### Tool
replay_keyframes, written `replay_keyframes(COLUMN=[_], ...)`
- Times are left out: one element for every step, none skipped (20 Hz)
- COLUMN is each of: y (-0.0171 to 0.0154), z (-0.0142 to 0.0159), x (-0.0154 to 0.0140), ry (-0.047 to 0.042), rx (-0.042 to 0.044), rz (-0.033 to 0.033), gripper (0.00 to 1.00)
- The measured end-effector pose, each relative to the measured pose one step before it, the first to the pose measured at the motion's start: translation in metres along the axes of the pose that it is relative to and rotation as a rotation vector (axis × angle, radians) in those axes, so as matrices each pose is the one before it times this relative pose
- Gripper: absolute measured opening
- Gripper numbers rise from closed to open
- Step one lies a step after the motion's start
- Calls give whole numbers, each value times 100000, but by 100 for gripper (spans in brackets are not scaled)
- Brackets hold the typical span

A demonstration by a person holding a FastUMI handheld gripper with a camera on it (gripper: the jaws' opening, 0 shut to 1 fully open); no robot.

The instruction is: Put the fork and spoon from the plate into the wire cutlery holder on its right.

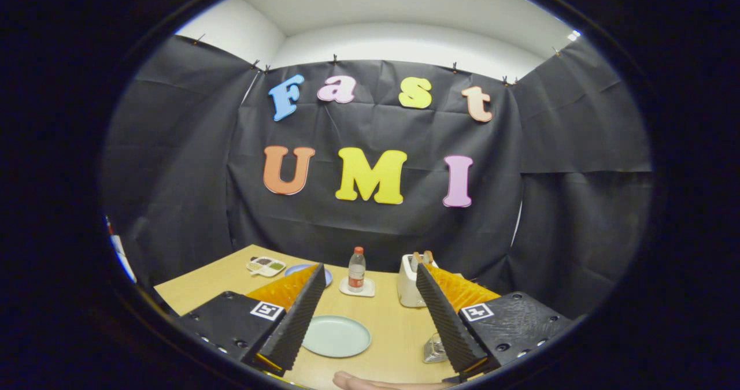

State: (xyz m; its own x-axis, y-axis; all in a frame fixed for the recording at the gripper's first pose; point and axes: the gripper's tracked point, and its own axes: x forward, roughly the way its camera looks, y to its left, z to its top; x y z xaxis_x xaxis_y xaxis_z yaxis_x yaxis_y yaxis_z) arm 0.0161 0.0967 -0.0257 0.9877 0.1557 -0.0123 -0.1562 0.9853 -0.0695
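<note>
Jaws: we see the gripper (370,315) held above the near part of the desk (399,332), its two fingers spread wide apart with nothing between the pads; each finger (298,315) slopes down and outward toward us.
Plate: a pale green plate (336,336) lies flat on the desk, between the fingers and closer to the left one, whose tip overlaps its left rim in our view. We cannot make out a fork or spoon on it; the surface we can see looks bare.
Cutlery holder: a small wire-like object (435,348) stands right of the plate, tucked just behind the inner side of the right finger; mostly hidden, so we cannot tell what it contains.
Bottle: a clear bottle with a red cap (356,270) stands upright on a small white coaster (357,289), beyond the plate toward the far edge of the desk.
Toaster: a white toaster (408,283) with slices showing at its top sits right of the bottle, partly behind the right finger.
Far-left items: a white divided dish (266,266) near the far left corner; a blue plate (300,270) next to it, partly covered by the left finger.
Hand: part of a person's hand (370,383) shows at the near edge of the desk.
</note>
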Motion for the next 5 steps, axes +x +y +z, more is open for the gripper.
replay_keyframes(y=[-76,-80,-142,30,144], z=[140,11,-32,-196,-116], x=[30,189,153,60,55], ry=[-136,-223,180,426,356], rx=[14,-137,-100,-6,-72], rz=[148,-130,-231,58,410], gripper=[95,95,95,95,95])
